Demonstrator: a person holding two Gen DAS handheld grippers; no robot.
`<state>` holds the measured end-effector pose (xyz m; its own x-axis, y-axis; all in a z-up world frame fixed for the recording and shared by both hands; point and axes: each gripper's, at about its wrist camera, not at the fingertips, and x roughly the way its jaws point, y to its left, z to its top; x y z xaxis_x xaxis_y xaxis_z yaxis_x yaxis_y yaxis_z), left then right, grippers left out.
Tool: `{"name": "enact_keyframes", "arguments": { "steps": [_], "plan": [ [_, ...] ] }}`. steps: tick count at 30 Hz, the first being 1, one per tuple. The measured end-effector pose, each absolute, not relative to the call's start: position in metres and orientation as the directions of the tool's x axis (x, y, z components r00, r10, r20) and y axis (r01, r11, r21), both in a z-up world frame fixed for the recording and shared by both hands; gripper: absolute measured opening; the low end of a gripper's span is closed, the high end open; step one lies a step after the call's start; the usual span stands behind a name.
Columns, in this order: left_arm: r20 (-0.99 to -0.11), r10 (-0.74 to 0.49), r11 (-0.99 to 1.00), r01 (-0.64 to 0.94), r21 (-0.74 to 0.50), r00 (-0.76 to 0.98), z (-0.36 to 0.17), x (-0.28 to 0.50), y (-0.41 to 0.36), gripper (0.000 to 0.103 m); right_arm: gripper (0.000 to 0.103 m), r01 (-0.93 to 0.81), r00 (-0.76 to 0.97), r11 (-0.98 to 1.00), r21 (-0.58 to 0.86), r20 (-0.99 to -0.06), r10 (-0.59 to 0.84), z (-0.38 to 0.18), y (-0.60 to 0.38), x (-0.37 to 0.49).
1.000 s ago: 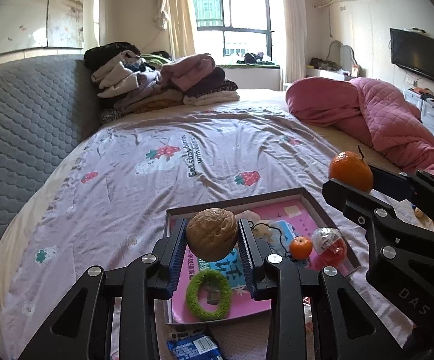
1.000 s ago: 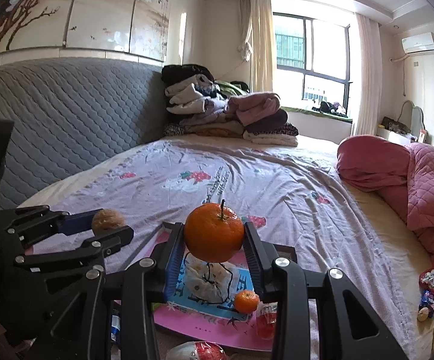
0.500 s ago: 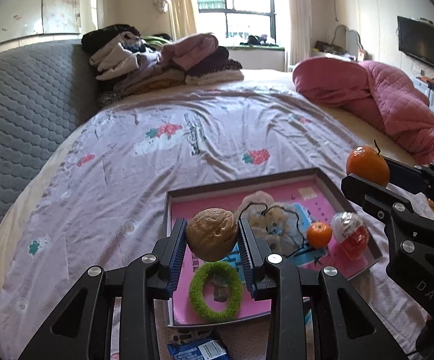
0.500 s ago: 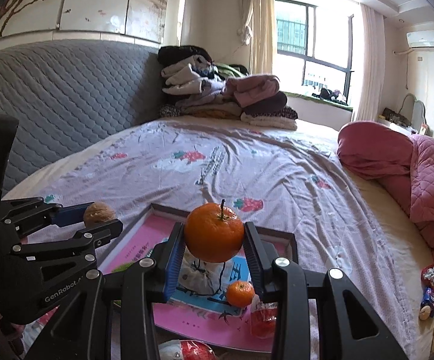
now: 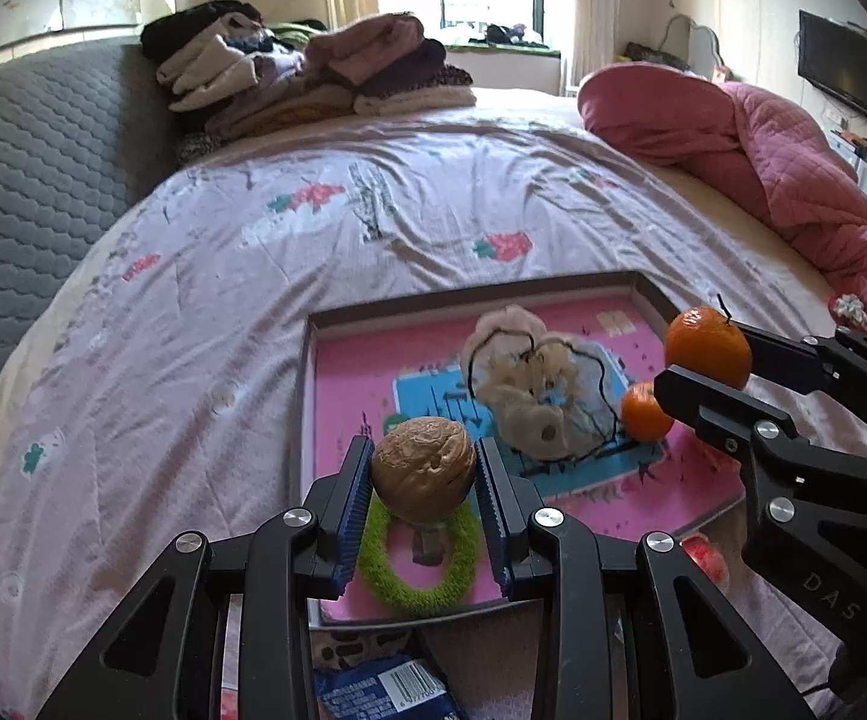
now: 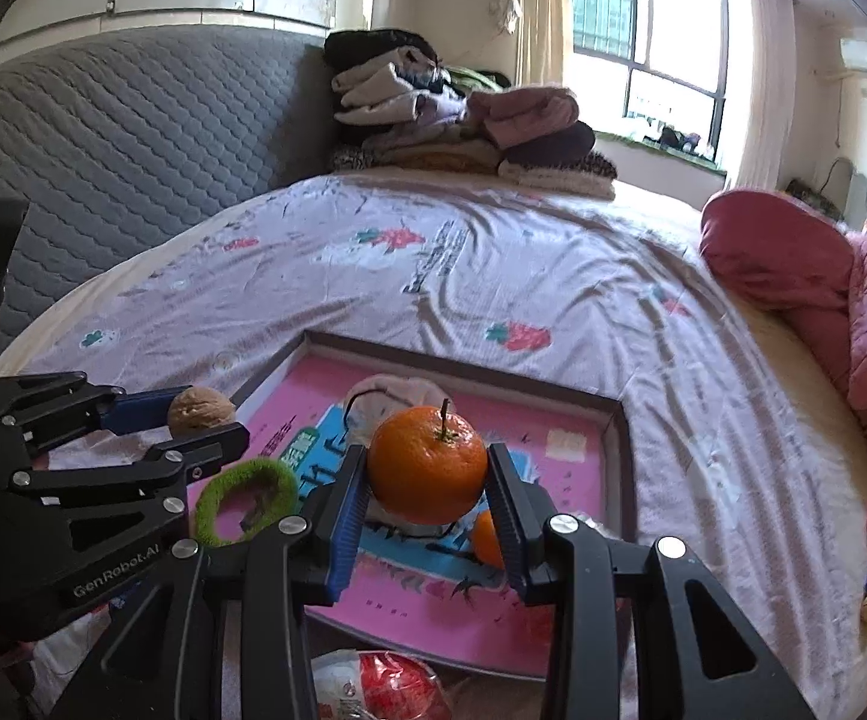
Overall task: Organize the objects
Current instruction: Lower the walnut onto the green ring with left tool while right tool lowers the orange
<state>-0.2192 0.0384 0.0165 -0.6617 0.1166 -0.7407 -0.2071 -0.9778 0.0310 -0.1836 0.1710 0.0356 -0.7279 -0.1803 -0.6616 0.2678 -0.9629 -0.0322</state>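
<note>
My left gripper point(image 5: 423, 474) is shut on a brown walnut point(image 5: 423, 467), held above the near left part of a pink tray point(image 5: 325, 372) on the bed. My right gripper point(image 6: 427, 483) is shut on an orange tangerine point(image 6: 427, 463) with a stem, held above the tray's middle. The tangerine also shows in the left wrist view point(image 5: 707, 347); the walnut shows in the right wrist view point(image 6: 200, 410). In the tray lie a green fuzzy ring point(image 5: 415, 570), a beige fabric bundle with black cord point(image 5: 529, 384) and a small tangerine point(image 5: 643, 411).
A blue snack packet point(image 5: 382, 690) lies in front of the tray. A red-and-clear capsule point(image 6: 385, 684) lies near the tray's front edge. A pink quilt point(image 5: 763, 150) lies at right, folded clothes point(image 5: 313, 72) at the back, and a grey padded headboard point(image 5: 25, 168) at left.
Both grippers have moved forward and down toward the tray, still holding the walnut and the tangerine. The tray now looks closer and larger in both views.
</note>
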Motion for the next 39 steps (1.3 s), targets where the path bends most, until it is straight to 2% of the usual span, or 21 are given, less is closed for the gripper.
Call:
{"name": "enact_keyframes", "arguments": {
  "steps": [7, 39],
  "plan": [
    [-0.788, 0.129, -0.976, -0.218, 0.006, -0.602, -0.009, -0.224, 0.037, 0.034, 0.039, 0.281, -0.681, -0.959, -0.029, -0.710, -0.178, 0.016, 0.169, -0.190],
    [-0.835, 0.128, -0.973, -0.232, 0.000, -0.536, -0.041, -0.233, 0.035, 0.034, 0.039, 0.269, -0.588, -0.963, -0.016, -0.794, -0.151, -0.028, 0.176, -0.206]
  ]
}}
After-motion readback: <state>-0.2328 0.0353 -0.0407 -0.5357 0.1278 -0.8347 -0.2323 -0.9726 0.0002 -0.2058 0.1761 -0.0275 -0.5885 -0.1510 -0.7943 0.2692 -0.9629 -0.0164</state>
